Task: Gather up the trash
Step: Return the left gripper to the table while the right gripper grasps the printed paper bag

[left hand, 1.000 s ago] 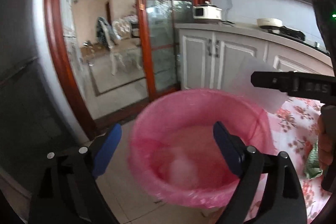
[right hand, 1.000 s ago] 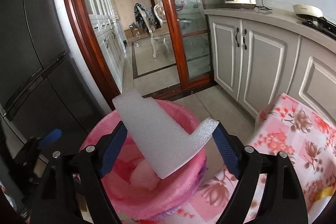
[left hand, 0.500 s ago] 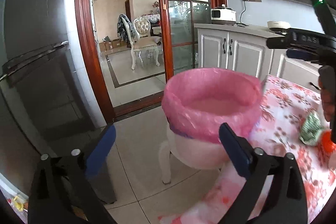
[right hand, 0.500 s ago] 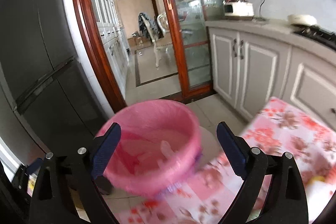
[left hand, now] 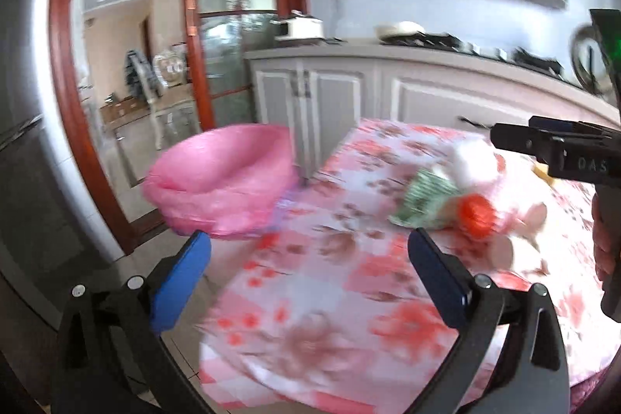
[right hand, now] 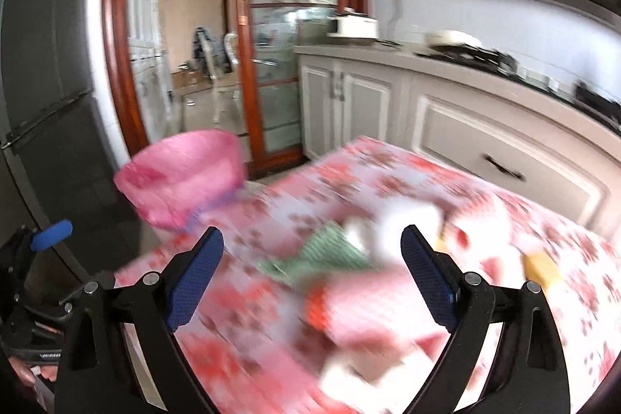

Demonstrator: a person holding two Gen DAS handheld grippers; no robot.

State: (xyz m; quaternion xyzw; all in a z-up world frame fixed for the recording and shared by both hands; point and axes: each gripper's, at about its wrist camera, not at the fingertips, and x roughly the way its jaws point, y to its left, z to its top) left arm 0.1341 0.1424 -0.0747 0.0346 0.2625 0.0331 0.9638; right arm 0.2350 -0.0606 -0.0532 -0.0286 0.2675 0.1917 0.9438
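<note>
Right wrist view: the remaining trash sits directly ahead of the right gripper (right hand: pixel 312 272), on the floral tablecloth (right hand: pixel 543 258).

We find the trash heap in one cluster: a bottle with a red cap (right hand: pixel 316 305) lying on its side, long axis running from cap at left toward lower right, a green crumpled wrapper (right hand: pixel 322 255) just beyond it, and a white wad (right hand: pixel 403 220), probably paper, though blur hides detail. We see both claws spread apart and empty. We judge the right hand nearer; from the left gripper (left hand: pixel 310 260) the heap lies ahead and to the right. The pink-lined bin (right hand: pixel 182 173) stands off the table's far left edge.
</note>
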